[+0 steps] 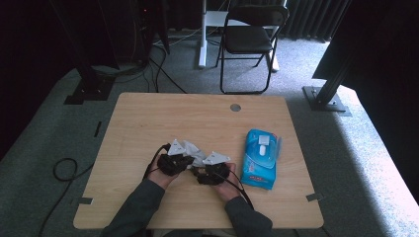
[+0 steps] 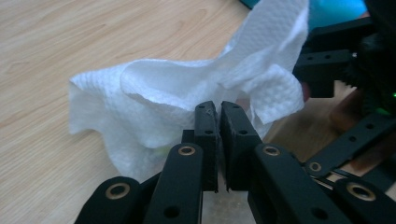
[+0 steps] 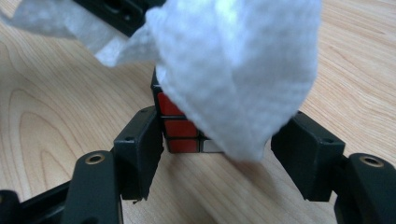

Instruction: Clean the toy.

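Observation:
My left gripper is shut on a crumpled white tissue, pinching its lower edge. In the right gripper view the same tissue drapes over a puzzle cube with red stickers on one side. My right gripper is shut on that cube, its left pad against the red side; the tissue hides where the right pad meets the cube. From above, both grippers meet at the table's front middle, left gripper and right gripper tip to tip, with the tissue bunched above them.
A blue pack of wipes lies just right of my right hand. The wooden table has a round cable hole at its back edge. A black folding chair stands behind the table.

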Demonstrator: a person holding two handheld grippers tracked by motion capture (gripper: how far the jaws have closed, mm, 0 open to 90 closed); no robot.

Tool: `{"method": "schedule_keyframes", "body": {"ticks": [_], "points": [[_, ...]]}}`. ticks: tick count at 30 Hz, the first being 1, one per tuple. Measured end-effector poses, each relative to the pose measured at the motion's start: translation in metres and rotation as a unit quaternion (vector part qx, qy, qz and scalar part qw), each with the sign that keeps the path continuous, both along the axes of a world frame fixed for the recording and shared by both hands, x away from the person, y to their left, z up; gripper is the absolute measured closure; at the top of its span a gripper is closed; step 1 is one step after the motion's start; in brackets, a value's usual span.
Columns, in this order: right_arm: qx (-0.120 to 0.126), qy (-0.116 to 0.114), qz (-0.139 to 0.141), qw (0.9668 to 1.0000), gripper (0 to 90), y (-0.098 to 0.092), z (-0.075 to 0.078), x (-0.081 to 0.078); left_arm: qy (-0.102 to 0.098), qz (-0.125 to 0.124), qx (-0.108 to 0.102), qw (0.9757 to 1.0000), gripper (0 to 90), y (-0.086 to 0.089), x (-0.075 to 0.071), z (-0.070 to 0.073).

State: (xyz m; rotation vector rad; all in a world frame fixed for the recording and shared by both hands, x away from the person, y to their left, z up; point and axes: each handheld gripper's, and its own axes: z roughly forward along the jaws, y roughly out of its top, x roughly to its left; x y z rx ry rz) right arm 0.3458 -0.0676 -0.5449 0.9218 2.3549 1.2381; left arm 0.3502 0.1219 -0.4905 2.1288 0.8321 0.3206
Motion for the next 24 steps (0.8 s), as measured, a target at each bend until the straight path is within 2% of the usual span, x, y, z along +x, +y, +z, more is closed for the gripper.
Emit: {"method": "schedule_keyframes", "body": {"ticks": [10,14,19,20,21,24], "points": [[0.0,0.001,0.001,1.0,34.1,0.0,0.0,0.001,-0.006,-0.015,-0.002,0.9999,86.2,-0.011,0.002,-0.001],[-0.004,0.0,-0.001,1.0,34.2,0.001,0.0,0.0,-0.013,-0.021,0.006,0.9997,86.4,-0.017,0.002,-0.001],[-0.006,-0.005,-0.001,1.0,34.3,0.001,0.0,-0.001,-0.02,0.0,0.009,0.9998,86.6,-0.013,0.008,-0.002],[-0.006,-0.005,-0.001,1.0,34.3,0.001,0.0,-0.001,-0.023,0.007,0.011,0.9996,86.6,-0.011,0.009,-0.002],[-0.006,-0.005,-0.001,1.0,34.2,0.001,0.0,-0.001,-0.032,0.025,0.02,0.999,86.7,-0.007,0.012,-0.002],[-0.007,-0.005,0.0,1.0,34.3,0.001,0.0,-0.001,-0.04,0.051,0.027,0.9976,86.9,-0.002,0.017,-0.002]]}}
